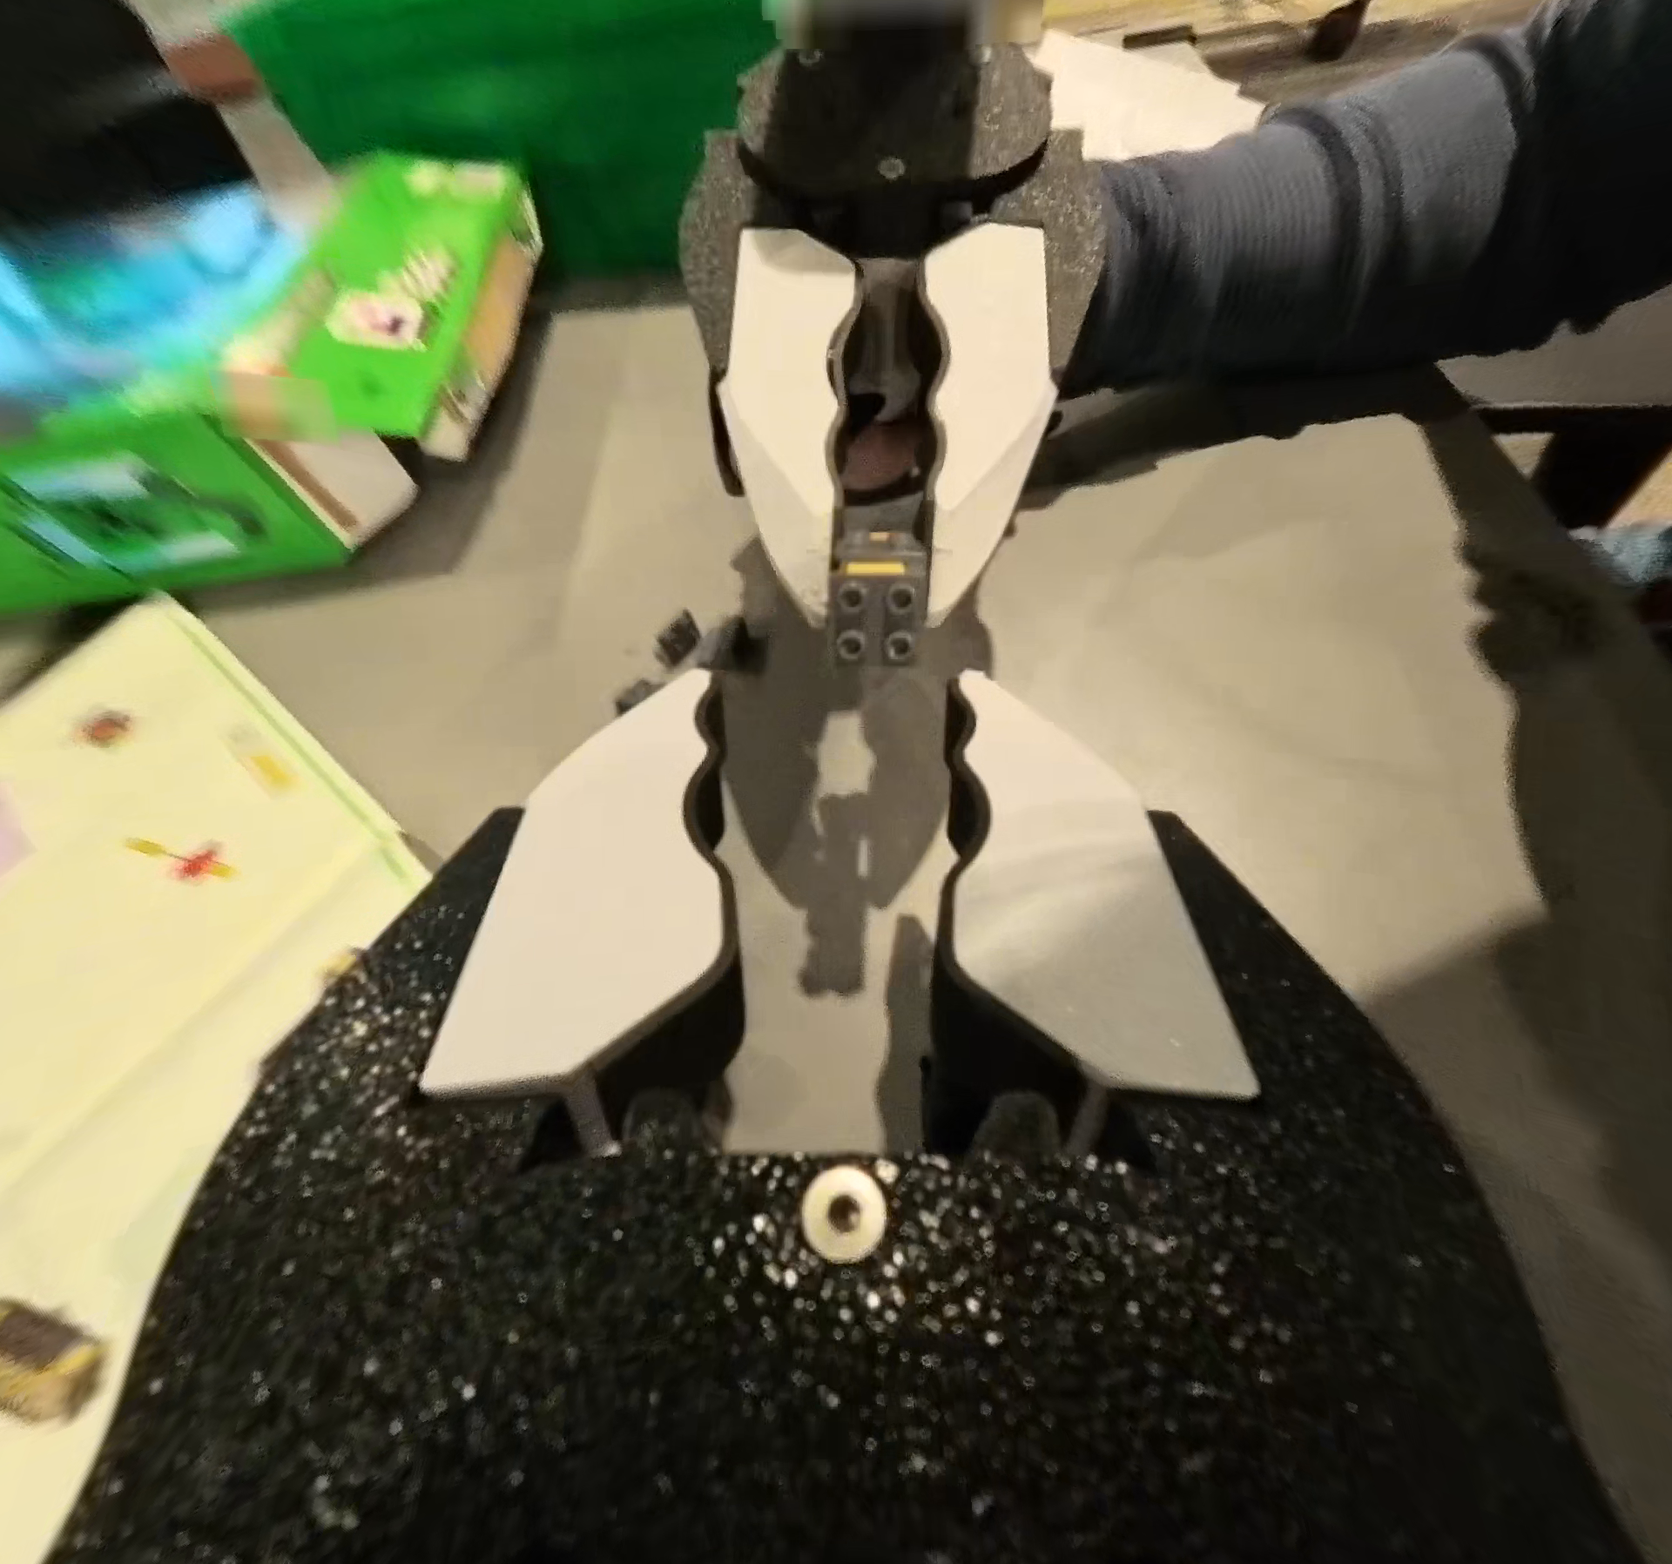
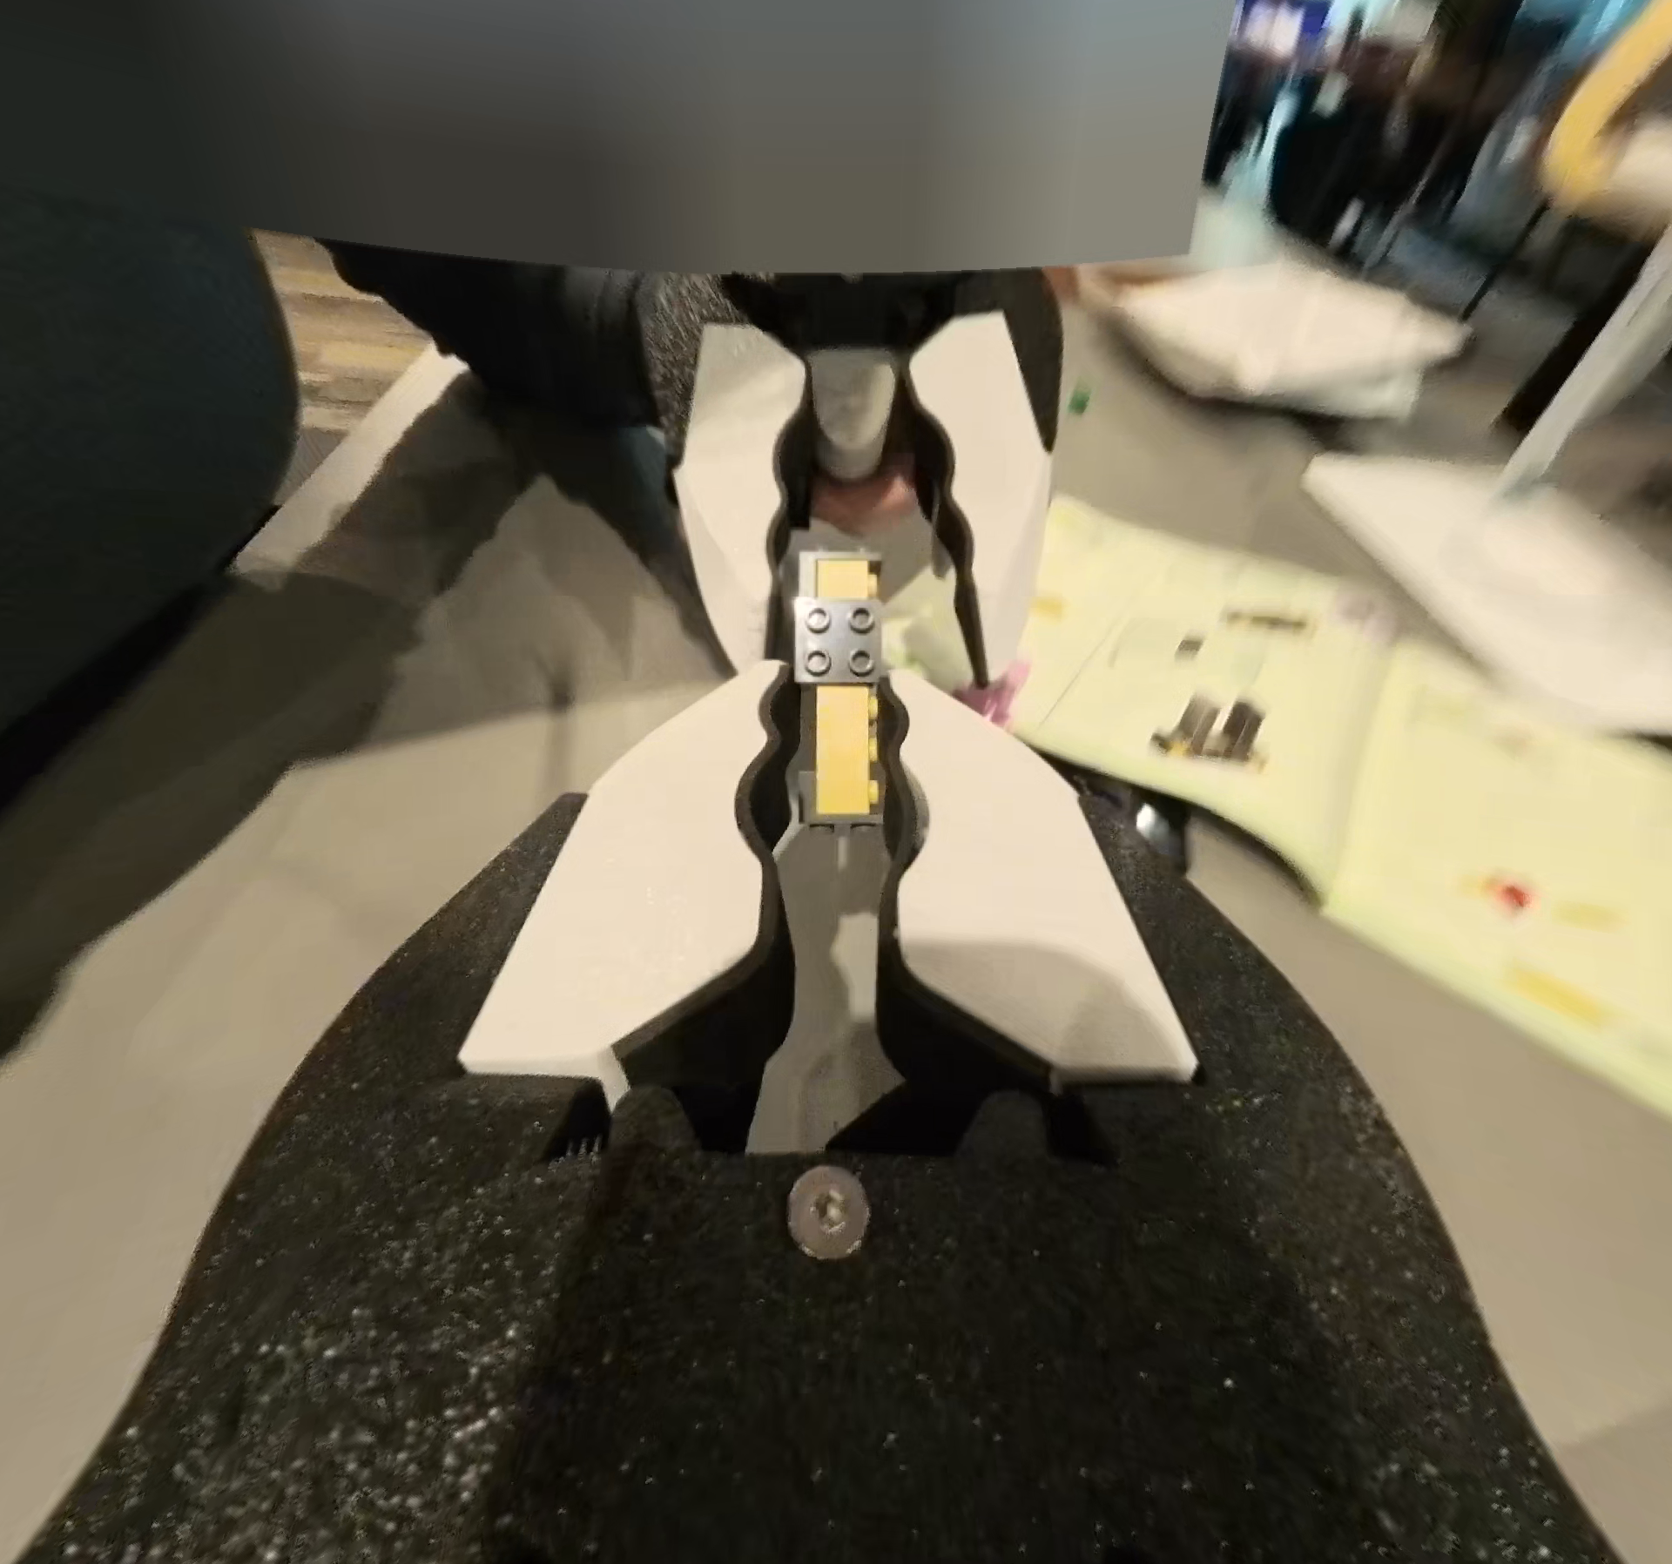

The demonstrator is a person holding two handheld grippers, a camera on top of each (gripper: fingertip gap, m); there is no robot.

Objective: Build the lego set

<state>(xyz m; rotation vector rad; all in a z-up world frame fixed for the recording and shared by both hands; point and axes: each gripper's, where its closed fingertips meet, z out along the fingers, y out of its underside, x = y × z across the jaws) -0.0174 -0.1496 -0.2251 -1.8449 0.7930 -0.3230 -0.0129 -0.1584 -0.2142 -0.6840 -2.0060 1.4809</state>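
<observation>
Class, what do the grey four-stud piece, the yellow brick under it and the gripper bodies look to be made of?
Grey 2x2 plate: moulded plastic, semi-gloss; crisp round studs. Yellow brick: likely the same plastic, smooth, matte-looking. Right gripper and left gripper bodies: black, grainy and speckled, possibly 3D-printed; pale smooth fingers.

Motion blur obscures the green box (image 1: 299, 362) and the instruction sheets (image 2: 1312, 706), while the yellow-and-grey lego piece (image 2: 846, 761) sits partly hidden between gripper fingers (image 2: 669, 869).
</observation>
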